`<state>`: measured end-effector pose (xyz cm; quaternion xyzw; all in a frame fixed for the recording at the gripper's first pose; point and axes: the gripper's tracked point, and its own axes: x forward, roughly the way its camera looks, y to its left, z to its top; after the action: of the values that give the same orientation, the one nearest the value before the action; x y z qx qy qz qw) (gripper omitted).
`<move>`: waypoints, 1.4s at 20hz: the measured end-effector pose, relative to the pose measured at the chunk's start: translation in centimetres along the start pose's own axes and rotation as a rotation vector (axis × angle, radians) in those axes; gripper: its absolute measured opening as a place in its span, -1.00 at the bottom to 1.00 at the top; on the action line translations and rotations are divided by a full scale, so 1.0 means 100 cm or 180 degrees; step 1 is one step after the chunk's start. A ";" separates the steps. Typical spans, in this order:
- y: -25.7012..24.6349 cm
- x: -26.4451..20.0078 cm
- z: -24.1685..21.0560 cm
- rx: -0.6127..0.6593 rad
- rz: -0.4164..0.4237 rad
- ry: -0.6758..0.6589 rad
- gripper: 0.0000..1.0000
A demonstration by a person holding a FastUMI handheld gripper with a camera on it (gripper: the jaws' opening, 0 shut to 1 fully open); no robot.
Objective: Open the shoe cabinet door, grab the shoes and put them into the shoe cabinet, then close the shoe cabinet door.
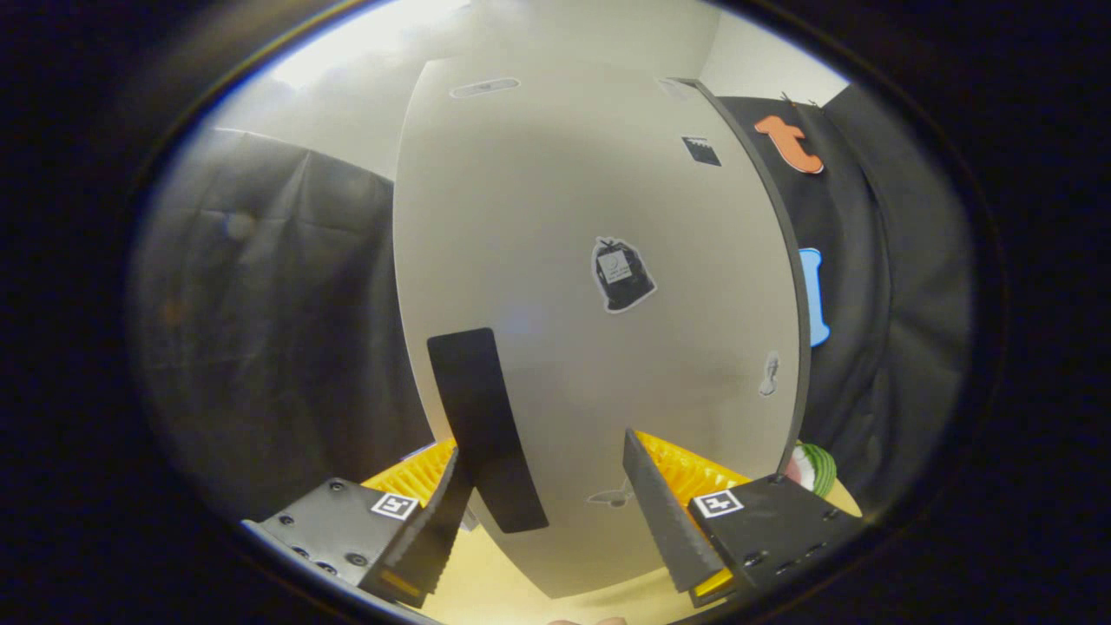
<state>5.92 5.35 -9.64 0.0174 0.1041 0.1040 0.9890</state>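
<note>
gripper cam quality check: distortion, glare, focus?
Gripper view: strong fisheye, so the flat cabinet door bulges and its edges bow; blown-out glare on the wall above the door; soft shading across the door, no hard shadows; the door's dark handle and bag sticker look reasonably sharp; the gripper has its jaws open, empty, close to the door.
</note>
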 end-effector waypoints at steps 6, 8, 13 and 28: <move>0.008 0.024 -0.002 -0.0005 -0.0080 -0.0036 0.97; 0.011 0.032 -0.002 -0.0003 -0.0107 -0.0067 0.97; 0.017 0.044 -0.001 -0.0114 -0.0249 -0.0155 0.97; 0.018 0.084 0.004 -0.0321 -0.0705 -0.0313 0.96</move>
<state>13.62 8.90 -10.85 -0.0389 0.0514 -0.0017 0.9979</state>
